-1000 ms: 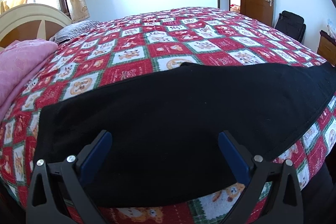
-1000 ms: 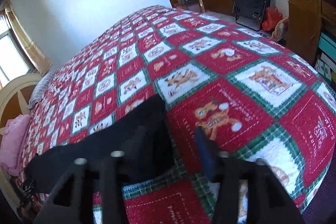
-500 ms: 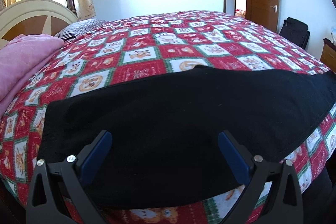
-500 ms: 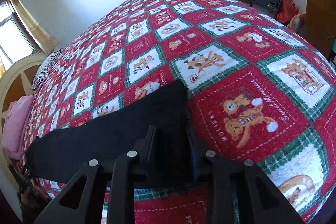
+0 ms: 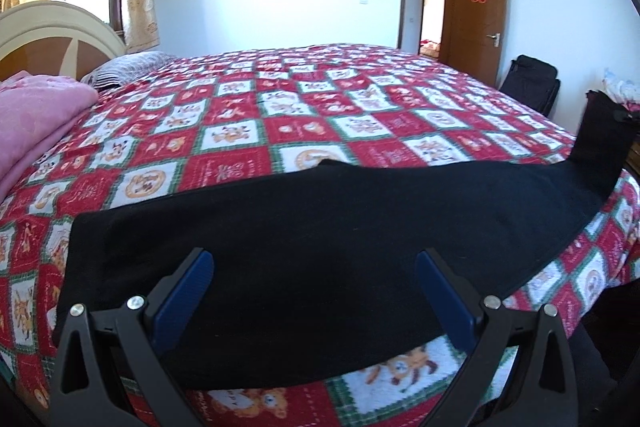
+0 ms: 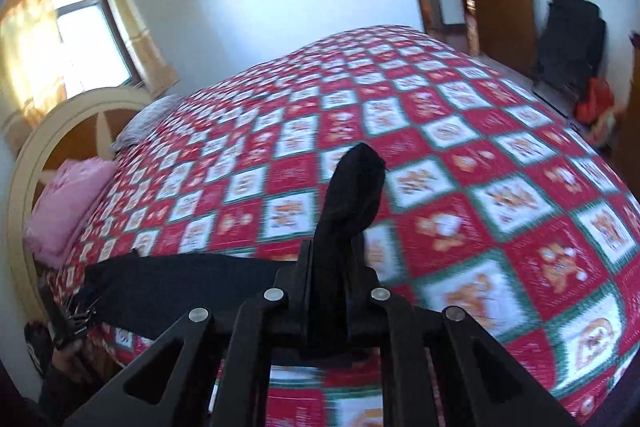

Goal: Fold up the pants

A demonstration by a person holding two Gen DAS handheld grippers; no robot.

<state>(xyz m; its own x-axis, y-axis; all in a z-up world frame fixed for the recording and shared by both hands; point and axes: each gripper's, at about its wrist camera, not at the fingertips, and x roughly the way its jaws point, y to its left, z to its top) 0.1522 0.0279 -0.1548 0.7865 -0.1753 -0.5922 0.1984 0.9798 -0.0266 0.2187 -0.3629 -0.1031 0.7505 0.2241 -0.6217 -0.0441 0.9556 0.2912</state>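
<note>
Right gripper (image 6: 334,279) pinched on pants (image 5: 304,267) hem at 3 o'clock, lifted clear of quilt (image 5: 280,123), likely to fold leftward. Left gripper (image 5: 312,291) gapes wide, holding nothing, over the waist end.

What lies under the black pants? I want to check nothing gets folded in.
Under the black pants only the red patchwork quilt shows around their edges. The right gripper lifts one end; the covered middle stays hidden.

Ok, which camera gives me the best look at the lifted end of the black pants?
The right wrist view. There the right tool is shut on the black pants, the pinched end standing up centre frame. The left wrist view shows that raised end only small at its right edge, with most of the pants flat on the quilt.
</note>
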